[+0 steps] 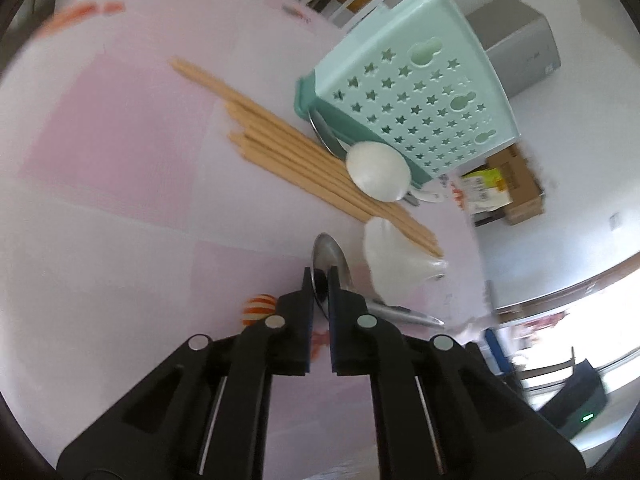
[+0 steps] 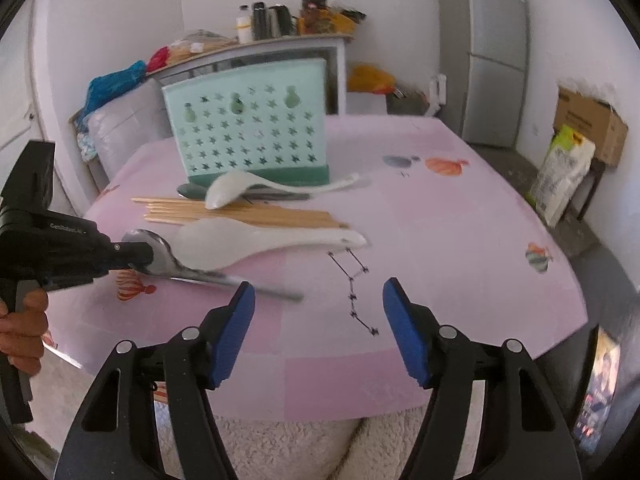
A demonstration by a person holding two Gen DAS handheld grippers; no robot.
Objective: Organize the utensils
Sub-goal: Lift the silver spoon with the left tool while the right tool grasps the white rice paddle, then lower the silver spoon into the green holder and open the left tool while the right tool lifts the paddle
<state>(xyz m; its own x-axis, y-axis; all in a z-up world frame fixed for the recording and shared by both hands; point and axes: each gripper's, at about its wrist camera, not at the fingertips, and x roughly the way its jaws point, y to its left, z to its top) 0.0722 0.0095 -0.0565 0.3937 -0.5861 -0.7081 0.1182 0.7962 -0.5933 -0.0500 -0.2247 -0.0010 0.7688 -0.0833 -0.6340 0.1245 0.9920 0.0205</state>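
The bench (image 2: 440,200) carries a pink cloth with small printed figures. A fridge (image 2: 484,52) stands behind it at the right, and a cardboard box (image 2: 588,128) sits against the right wall.

The mint rack (image 2: 248,120), perforated with star holes, stands upright near the far side of the bench on a darker green base.

In front of the rack lies a bundle of wooden chopsticks (image 2: 240,214), flat and roughly parallel.

Two white spoons are present. The far spoon (image 2: 224,192) rests with its bowl over the chopsticks and its handle along the rack base. The near spoon (image 2: 248,240) lies just in front of the chopsticks.

A metal spoon (image 2: 160,256) lies beside the near spoon, its handle (image 2: 272,290) pointing toward the right gripper. A second metal spoon lies at the rack base, partly hidden by the far spoon.

The left gripper (image 1: 321,280) has its fingers pinching the bowl of the metal spoon (image 1: 328,252) at bench level.

The right gripper (image 2: 319,292) hovers above the near bench edge, fingers spread wide, gripping nothing.
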